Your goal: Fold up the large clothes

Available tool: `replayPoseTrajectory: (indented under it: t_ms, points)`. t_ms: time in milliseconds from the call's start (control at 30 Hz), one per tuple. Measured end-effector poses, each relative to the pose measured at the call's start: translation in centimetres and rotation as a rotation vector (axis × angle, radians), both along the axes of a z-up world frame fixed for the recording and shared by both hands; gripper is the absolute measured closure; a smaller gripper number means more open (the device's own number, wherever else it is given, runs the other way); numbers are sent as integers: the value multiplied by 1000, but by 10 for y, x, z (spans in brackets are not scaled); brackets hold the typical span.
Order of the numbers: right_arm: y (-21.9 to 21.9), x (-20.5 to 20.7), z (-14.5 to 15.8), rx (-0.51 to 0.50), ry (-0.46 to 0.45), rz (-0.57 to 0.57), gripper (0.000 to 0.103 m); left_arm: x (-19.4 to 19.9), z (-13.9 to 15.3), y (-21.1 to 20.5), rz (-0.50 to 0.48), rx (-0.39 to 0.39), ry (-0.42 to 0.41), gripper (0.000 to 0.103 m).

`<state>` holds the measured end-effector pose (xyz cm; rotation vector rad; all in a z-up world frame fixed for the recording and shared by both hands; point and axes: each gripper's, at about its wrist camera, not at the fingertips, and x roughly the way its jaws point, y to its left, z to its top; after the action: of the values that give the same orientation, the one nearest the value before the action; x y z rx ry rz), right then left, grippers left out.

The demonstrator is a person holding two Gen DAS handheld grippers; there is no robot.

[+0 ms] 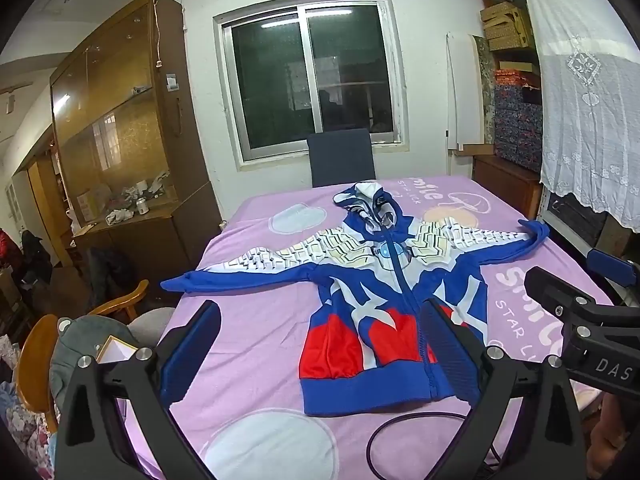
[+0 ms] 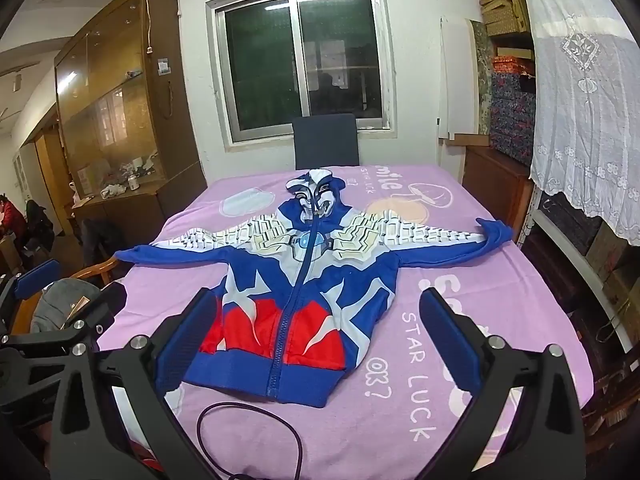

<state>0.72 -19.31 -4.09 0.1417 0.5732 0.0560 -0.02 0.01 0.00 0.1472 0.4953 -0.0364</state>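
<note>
A zip-front hooded jacket (image 1: 384,292) in blue, red and white lies face up and fully spread on a table covered with a purple printed cloth (image 1: 248,320); taking the jacket's zip as the landmark, the hood (image 2: 316,196) sits at the zip's far end toward the window, the ribbed blue hem (image 2: 264,380) crosses its near end, and one sleeve runs out flat to each side of it. A thin dark cable (image 2: 256,432) loops on the cloth just on the near side of the hem, apart from the fabric. The left gripper (image 1: 320,354) hangs above the near edge of the table with its jaws spread wide and nothing between them, looking down on the hem left of the zip; the right gripper (image 2: 316,344) hangs likewise, spread wide and empty, with the zip's lower end in its gap. The jacket looks like soft, light knit that will sag and drape when lifted, so a single pinch would probably let it bunch. The printed chest may be a little stiffer, and the zip should act as a firm spine to fold about. Good holds appear to be the thicker cuffs at the sleeve ends, the shoulder seams either side of the zip, and the ribbed hem corners, where the pads should bite without slipping.
</note>
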Motion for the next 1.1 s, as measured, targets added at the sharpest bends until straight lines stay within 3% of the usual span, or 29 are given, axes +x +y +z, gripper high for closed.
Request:
replayPoseTrajectory:
  t_ms: [1100]
  points:
    - [-1,0,2,29,10,7,4,2,-5,2,1,-1,1,3]
